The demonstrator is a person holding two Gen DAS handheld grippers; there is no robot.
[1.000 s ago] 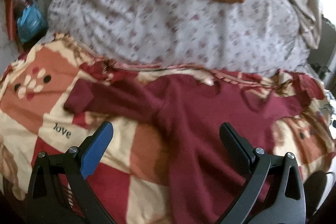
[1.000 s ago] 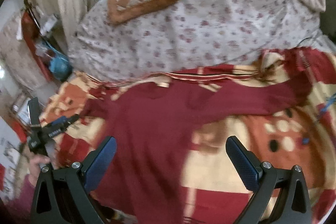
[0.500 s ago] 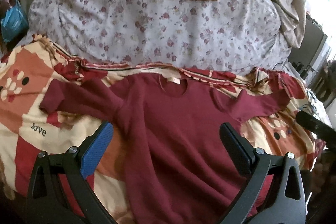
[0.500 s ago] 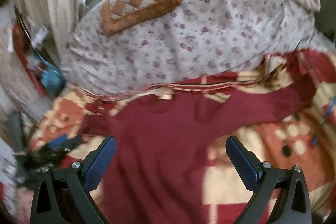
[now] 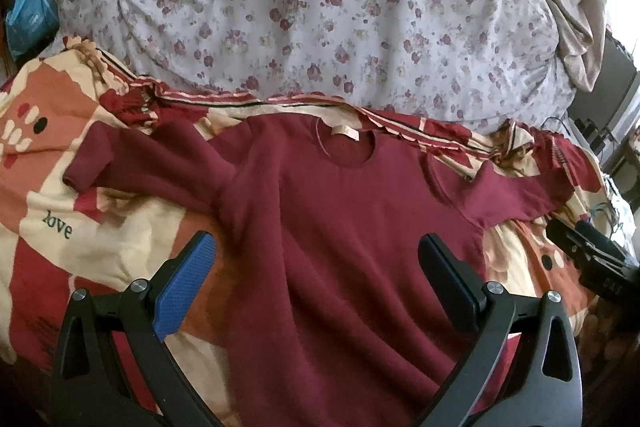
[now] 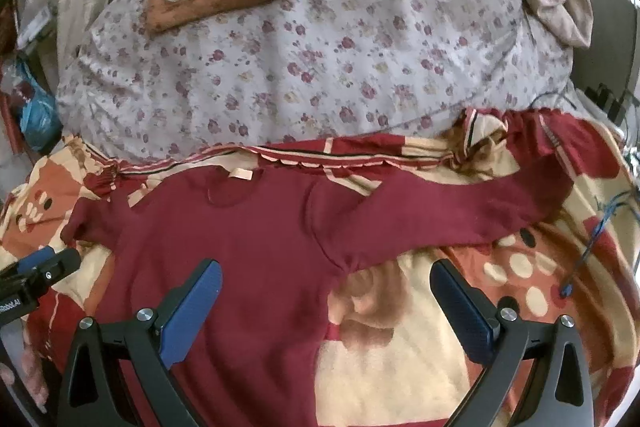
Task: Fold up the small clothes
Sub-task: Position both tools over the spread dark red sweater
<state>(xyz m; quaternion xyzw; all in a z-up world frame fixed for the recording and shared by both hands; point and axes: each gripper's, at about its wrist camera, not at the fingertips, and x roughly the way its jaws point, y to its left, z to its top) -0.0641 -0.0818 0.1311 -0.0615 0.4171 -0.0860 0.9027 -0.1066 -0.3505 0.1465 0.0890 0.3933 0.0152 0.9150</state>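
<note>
Sweater (image 5: pixel 340 227) flat on blanket (image 5: pixel 48 195), sleeves spread | left gripper (image 5: pixel 316 267) wide, empty | right gripper (image 6: pixel 326 291) wide, empty

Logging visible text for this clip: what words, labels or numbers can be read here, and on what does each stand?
"love": dark stitched lettering on a cream patch of the red, orange and cream patchwork blanket.
Pale neck label inside the collar of the dark red long-sleeved top: no print legible.
White print on the other black handheld tool, at each view's edge: too blurred and cropped to read.
</note>
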